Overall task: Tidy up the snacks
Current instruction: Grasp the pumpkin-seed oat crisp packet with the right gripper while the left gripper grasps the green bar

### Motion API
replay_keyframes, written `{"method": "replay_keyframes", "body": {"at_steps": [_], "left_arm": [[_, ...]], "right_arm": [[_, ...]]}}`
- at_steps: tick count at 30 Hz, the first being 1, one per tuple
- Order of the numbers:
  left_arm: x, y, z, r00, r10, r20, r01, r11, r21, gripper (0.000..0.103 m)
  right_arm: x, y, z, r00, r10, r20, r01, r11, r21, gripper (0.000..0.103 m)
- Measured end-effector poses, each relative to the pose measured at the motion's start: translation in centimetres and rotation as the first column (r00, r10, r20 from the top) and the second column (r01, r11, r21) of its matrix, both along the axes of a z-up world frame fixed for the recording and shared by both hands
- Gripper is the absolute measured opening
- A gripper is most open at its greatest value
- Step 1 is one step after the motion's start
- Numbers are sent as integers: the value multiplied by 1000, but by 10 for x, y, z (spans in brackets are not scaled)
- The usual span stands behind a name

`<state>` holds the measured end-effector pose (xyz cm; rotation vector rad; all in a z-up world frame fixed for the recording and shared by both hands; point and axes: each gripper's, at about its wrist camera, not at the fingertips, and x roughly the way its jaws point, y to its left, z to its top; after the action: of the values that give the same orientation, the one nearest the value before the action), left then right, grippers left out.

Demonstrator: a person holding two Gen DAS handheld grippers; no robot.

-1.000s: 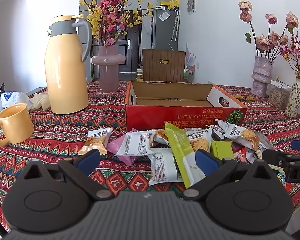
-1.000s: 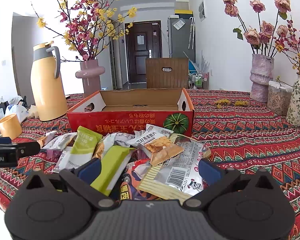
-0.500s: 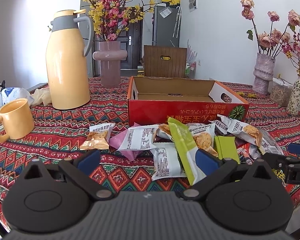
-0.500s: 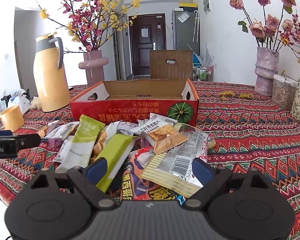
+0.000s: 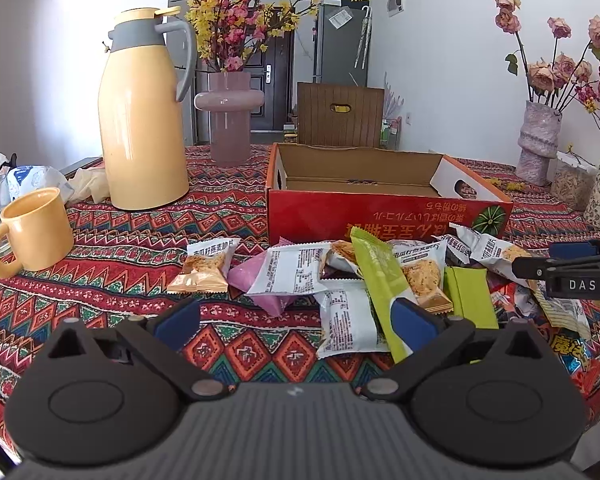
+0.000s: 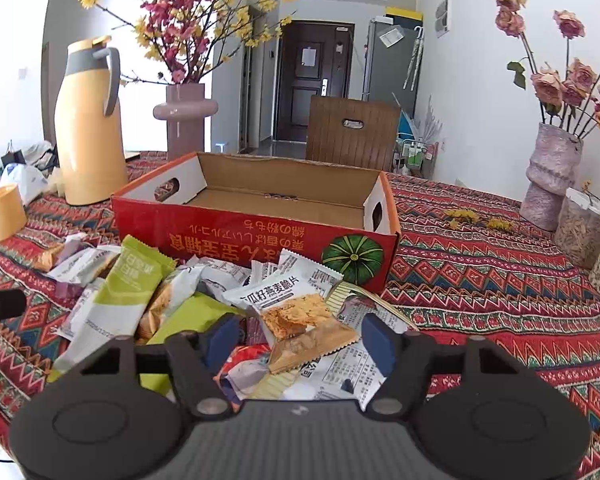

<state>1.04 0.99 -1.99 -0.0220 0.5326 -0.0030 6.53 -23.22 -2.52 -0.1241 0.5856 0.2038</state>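
A pile of wrapped snacks point(image 5: 360, 276) lies on the patterned tablecloth in front of an open red cardboard box point(image 5: 384, 216), which is empty inside. My left gripper point(image 5: 296, 322) is open and empty, just short of the pile's near left edge. My right gripper point(image 6: 300, 340) is open, low over the pile's right side point(image 6: 204, 300), with an orange-and-white oat crisp packet point(image 6: 300, 320) lying between its fingers, not clamped. The red box also shows in the right wrist view point(image 6: 260, 216). The right gripper's finger point(image 5: 572, 272) shows at the right of the left wrist view.
A tall yellow thermos point(image 5: 144, 120) and a yellow mug point(image 5: 32, 232) stand at the left. A pink vase with blossoms point(image 5: 228, 116) is behind them. Vases of dried roses point(image 6: 552, 176) and a jar point(image 6: 584, 232) stand at the right. A wooden chair point(image 6: 352, 132) is behind the table.
Both grippers have moved forward and down toward the pile. The right gripper's fingers have narrowed somewhat around the oat crisp packet. The snacks have not moved.
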Motion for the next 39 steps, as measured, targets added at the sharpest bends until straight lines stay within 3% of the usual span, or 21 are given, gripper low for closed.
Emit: {"method": "replay_keyframes", "body": {"at_steps": [6, 9, 11, 21, 28, 39], "left_arm": [[8, 2, -4, 1000, 12, -22, -12, 1000, 0, 103], [13, 2, -6, 999, 14, -34, -14, 1000, 0, 103], [15, 2, -7, 999, 12, -40, -12, 1000, 0, 103], [30, -17, -7, 997, -25, -66, 26, 1000, 12, 103], [44, -51, -7, 995, -52, -91, 59, 995, 76, 102], [61, -92, -27, 978, -49, -201, 83, 983, 165, 69]], "right_arm": [[34, 1, -4, 997, 46, -63, -47, 999, -16, 61], [42, 3, -9, 994, 63, -91, -64, 998, -10, 46], [42, 2, -10, 994, 67, -91, -68, 998, 1, 44], [19, -12, 4, 999, 50, 11, -50, 997, 61, 40], [1, -22, 13, 996, 34, 79, -44, 991, 126, 40], [-10, -36, 11, 994, 44, 102, -64, 977, 201, 40]]}}
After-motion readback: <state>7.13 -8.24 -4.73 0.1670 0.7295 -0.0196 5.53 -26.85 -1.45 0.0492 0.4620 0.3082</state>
